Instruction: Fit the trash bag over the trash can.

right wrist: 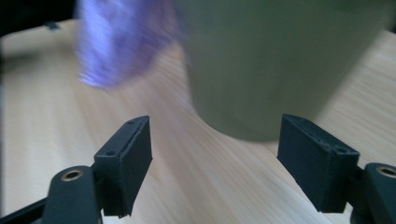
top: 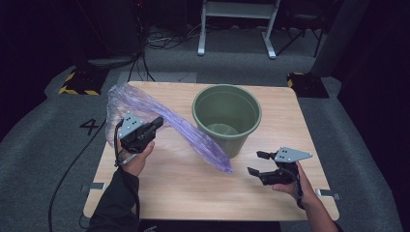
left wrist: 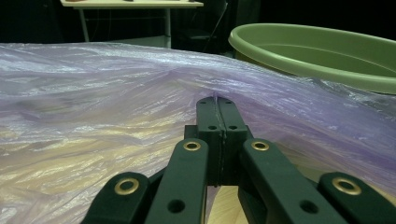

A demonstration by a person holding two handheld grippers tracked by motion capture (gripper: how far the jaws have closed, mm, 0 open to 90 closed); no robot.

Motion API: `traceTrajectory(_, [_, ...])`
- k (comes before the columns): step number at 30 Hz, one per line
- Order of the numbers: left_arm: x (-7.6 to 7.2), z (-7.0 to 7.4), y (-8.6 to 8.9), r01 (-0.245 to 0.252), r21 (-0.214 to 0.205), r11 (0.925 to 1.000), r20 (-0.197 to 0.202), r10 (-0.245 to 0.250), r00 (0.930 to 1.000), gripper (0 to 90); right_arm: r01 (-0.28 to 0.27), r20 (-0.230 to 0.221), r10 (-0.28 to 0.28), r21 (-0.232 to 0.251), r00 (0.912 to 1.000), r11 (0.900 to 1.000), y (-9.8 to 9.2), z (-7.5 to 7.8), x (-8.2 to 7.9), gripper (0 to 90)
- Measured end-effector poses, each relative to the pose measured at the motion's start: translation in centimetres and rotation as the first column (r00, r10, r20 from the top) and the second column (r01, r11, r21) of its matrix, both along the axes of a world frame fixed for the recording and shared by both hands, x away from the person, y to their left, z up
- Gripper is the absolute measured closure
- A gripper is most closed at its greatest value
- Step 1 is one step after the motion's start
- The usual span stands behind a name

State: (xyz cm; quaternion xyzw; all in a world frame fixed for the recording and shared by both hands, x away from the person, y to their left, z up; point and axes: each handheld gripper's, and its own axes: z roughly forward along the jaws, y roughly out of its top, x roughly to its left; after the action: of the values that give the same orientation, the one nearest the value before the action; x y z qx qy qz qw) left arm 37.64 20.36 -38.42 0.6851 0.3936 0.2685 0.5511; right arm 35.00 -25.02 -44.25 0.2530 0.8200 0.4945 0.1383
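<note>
We see the crumpled purple plastic bag (top: 164, 123) stretched from ten o'clock toward four, brushing the green plastic bucket (top: 227, 118); our left gripper (top: 153, 126) pinches it; our right gripper (top: 256, 163), jaws spread, hovers over bare wooden table (top: 193, 188).

Light falls from above onto the desk (top: 183, 188), which is evenly bright, while the floor and room behind sink into near darkness. The right gripper view is smeared by motion blur, its green bucket (right wrist: 280, 60) and purple bag (right wrist: 116, 42) soft-edged. The left gripper view is sharp, with pale sheen on the plastic.
</note>
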Motion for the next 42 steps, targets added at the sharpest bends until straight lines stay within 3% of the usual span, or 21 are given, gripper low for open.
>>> traceTrajectory(4, [0.1,0.0,-0.3,0.004,0.009,1.0000,0.001,-0.004,1.0000,89.8,-0.058,0.015,0.057,0.013,0.9982,0.9982,2.2,0.5,-1.0,25.5])
traceTrajectory(11, [0.1,-0.2,-0.8,0.009,0.022,0.9997,-0.001,-0.009,1.0000,89.8,-0.106,0.011,0.106,0.022,0.9944,0.9941,4.7,0.2,-1.6,24.1])
traceTrajectory(17, [0.2,-0.5,-1.0,0.018,0.021,0.9996,-0.008,-0.018,0.9998,89.8,-0.098,0.007,0.098,0.004,0.9951,0.9951,6.4,-0.3,-1.5,22.8])
traceTrajectory(21, [0.1,-0.6,-1.1,0.022,0.018,0.9996,-0.010,-0.022,0.9997,89.8,-0.081,0.007,0.081,-0.025,0.9967,0.9964,7.2,-0.9,-0.9,40.2])
traceTrajectory(22, [0.1,-0.6,-1.0,0.022,0.016,0.9996,-0.011,-0.021,0.9997,89.8,-0.075,0.010,0.076,-0.031,0.9971,0.9967,7.3,-1.0,-0.7,54.5])
traceTrajectory(28, [-0.2,-0.6,-0.4,0.018,0.008,0.9998,-0.002,-0.018,0.9998,89.8,-0.057,0.059,0.059,-0.036,0.9965,0.9977,6.9,-0.5,-0.3,87.8])
traceTrajectory(36, [-0.7,-0.6,0.4,0.016,0.009,0.9998,-0.002,-0.016,0.9999,89.7,-0.041,0.137,0.041,-0.004,0.9897,0.9991,6.1,1.4,-0.7,90.0])
traceTrajectory(42, [-1.2,-0.6,0.4,0.023,0.010,0.9997,0.000,-0.023,0.9997,89.7,-0.070,0.187,0.068,0.005,0.9800,0.9975,6.1,3.4,-1.6,90.0])
